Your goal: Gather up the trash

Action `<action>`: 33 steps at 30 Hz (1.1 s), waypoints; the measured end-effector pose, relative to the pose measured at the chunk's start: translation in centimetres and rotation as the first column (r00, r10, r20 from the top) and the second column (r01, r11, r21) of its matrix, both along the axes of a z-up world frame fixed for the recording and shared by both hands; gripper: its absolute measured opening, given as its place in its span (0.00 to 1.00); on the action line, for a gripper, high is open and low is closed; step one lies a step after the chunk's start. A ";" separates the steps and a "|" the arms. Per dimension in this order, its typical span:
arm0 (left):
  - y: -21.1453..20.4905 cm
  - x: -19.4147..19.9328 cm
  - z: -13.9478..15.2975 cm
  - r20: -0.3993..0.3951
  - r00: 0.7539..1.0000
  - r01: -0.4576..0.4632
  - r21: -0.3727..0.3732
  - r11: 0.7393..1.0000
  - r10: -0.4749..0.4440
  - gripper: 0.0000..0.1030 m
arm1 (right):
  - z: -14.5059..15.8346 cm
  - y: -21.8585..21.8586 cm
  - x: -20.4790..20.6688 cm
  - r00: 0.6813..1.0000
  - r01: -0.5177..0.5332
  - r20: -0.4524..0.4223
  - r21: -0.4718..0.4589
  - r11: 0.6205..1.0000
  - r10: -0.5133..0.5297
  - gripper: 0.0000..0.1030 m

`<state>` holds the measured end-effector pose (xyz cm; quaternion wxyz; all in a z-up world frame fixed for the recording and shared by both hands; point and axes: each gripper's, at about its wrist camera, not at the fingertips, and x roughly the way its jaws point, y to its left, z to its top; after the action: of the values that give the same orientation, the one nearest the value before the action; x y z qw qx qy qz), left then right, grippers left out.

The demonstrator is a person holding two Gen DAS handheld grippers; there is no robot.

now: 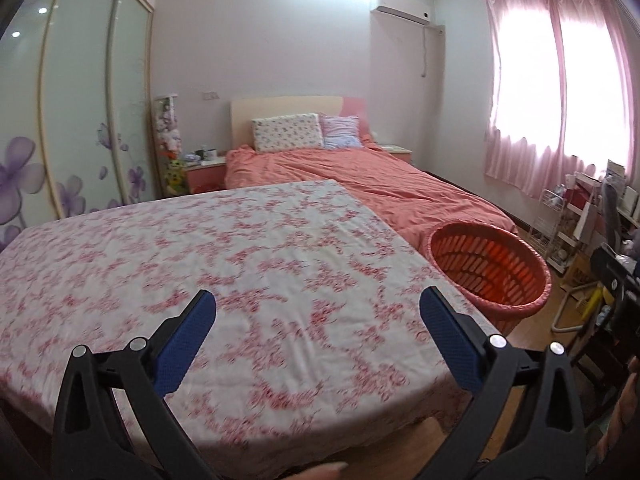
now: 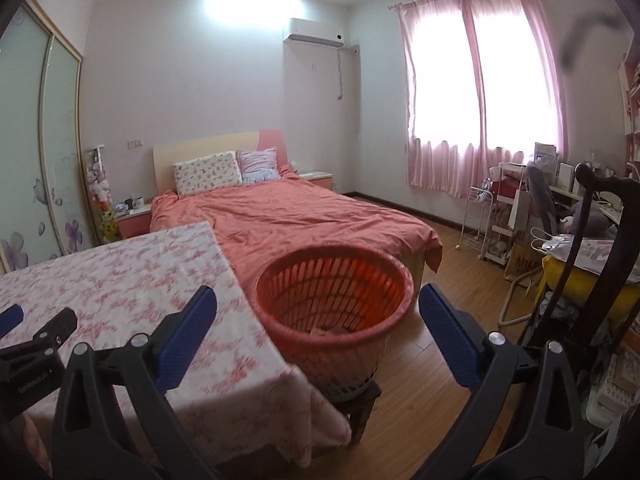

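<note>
An orange slatted basket [image 2: 334, 292] stands on a small wooden stool [image 2: 360, 404] just right of the table; it also shows in the left wrist view [image 1: 490, 266]. Something pale lies at its bottom [image 2: 328, 330]; I cannot tell what. My left gripper [image 1: 318, 312] is open and empty above the floral tablecloth [image 1: 240, 264]. My right gripper [image 2: 318, 312] is open and empty, in front of the basket's near rim. The left gripper's tip shows at the left edge of the right wrist view [image 2: 36, 332]. No loose trash shows on the table.
A bed with a salmon cover [image 2: 288, 216] lies behind the table. Sliding wardrobe doors [image 1: 80, 120] are at the left. A wire rack [image 2: 480, 216], a cluttered desk and a dark chair [image 2: 592, 264] stand at the right by the pink curtains. The floor is wood.
</note>
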<state>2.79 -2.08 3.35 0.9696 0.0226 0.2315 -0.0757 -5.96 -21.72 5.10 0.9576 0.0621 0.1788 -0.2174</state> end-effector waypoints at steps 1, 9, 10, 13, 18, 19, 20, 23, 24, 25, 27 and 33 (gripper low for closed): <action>0.1 -0.3 0.0 0.002 1.000 -0.010 -0.003 1.000 0.010 0.98 | -0.1 0.4 -0.3 1.000 -0.003 -0.006 -0.001 1.000 0.003 0.96; 1.1 -2.5 -0.5 0.018 0.997 -0.073 -0.019 0.997 0.074 0.98 | -1.0 2.6 -1.0 0.999 0.011 -0.046 -0.036 0.999 -0.013 0.96; 1.1 -2.6 -0.6 0.011 0.997 -0.076 -0.021 0.997 0.076 0.98 | -1.0 2.7 -1.1 0.999 0.014 -0.052 -0.039 0.999 -0.016 0.96; 1.1 -2.8 -0.9 -0.009 0.997 -0.082 -0.027 0.996 0.082 0.98 | -1.4 2.7 -1.1 0.997 0.018 -0.071 -0.038 0.999 -0.021 0.96; 1.2 -3.2 -1.3 -0.025 0.995 -0.096 -0.031 0.995 0.095 0.98 | -1.9 2.9 -1.0 0.995 0.020 -0.094 -0.037 0.999 -0.023 0.96; 1.2 -3.2 -1.2 -0.027 0.995 -0.098 -0.031 0.995 0.097 0.98 | -2.0 2.9 -1.0 0.995 0.020 -0.095 -0.038 0.999 -0.024 0.96; 1.3 -3.2 -1.2 -0.028 0.994 -0.102 -0.032 0.994 0.101 0.98 | -2.0 3.0 -1.1 0.995 0.020 -0.097 -0.039 0.999 -0.024 0.96; 1.3 -3.3 -1.3 -0.032 0.994 -0.107 -0.033 0.994 0.106 0.97 | -2.0 3.1 -1.1 0.995 0.023 -0.097 -0.048 0.999 -0.028 0.96; 1.2 -3.4 -1.3 -0.033 0.994 -0.108 -0.033 0.994 0.107 0.97 | -2.0 3.2 -1.0 0.995 0.022 -0.099 -0.050 0.999 -0.027 0.96; 1.2 -3.4 -1.3 -0.034 0.994 -0.109 -0.033 0.993 0.108 0.97 | -2.0 3.2 -1.0 0.995 0.022 -0.101 -0.051 0.998 -0.027 0.96; 1.2 -3.5 -1.3 -0.036 0.993 -0.111 -0.031 0.993 0.110 0.97 | -2.1 3.2 -0.9 0.994 0.022 -0.107 -0.054 0.998 -0.028 0.96; 1.2 -3.5 -1.4 -0.046 0.993 -0.113 -0.028 0.993 0.111 0.97 | -2.6 3.1 -0.6 0.991 0.028 -0.131 -0.058 0.998 -0.036 0.96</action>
<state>-0.70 -0.92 1.90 0.9672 -0.0067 0.2527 -0.0252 -6.58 -18.61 2.48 0.9413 0.0237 0.2347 -0.2413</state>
